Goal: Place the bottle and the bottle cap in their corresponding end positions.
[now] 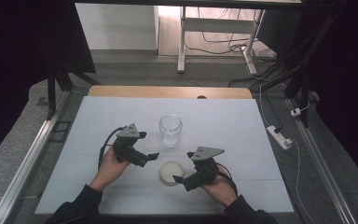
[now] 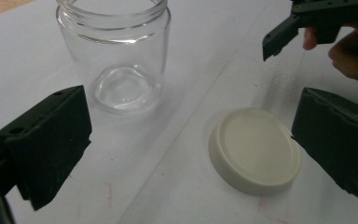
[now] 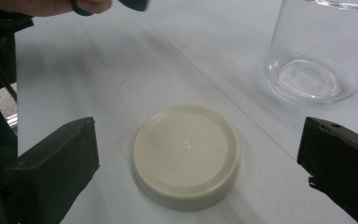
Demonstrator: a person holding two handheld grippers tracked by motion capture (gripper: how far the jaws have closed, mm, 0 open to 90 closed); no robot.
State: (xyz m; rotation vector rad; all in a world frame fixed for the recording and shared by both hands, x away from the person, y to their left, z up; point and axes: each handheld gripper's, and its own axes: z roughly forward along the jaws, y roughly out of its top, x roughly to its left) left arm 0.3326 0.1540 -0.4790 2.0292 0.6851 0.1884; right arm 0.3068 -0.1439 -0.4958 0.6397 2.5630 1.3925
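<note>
A clear glass jar [image 1: 170, 129] stands upright and uncapped near the middle of the white table. Its cream round lid [image 1: 171, 171] lies flat on the table in front of it. My left gripper [image 1: 148, 145] is open, to the left of jar and lid, with nothing in it. In the left gripper view the jar [image 2: 116, 56] and lid [image 2: 254, 149] lie ahead of the wide-apart jaws. My right gripper [image 1: 185, 166] is open just right of the lid. In the right gripper view the lid [image 3: 186, 156] sits between the spread jaws, untouched, with the jar [image 3: 317, 60] beyond.
The white table top [image 1: 242, 135] has bare room on both sides and a wooden strip [image 1: 168, 91] along its far edge. A power strip [image 1: 279, 136] and cables lie on the floor to the right. Metal rails flank the table.
</note>
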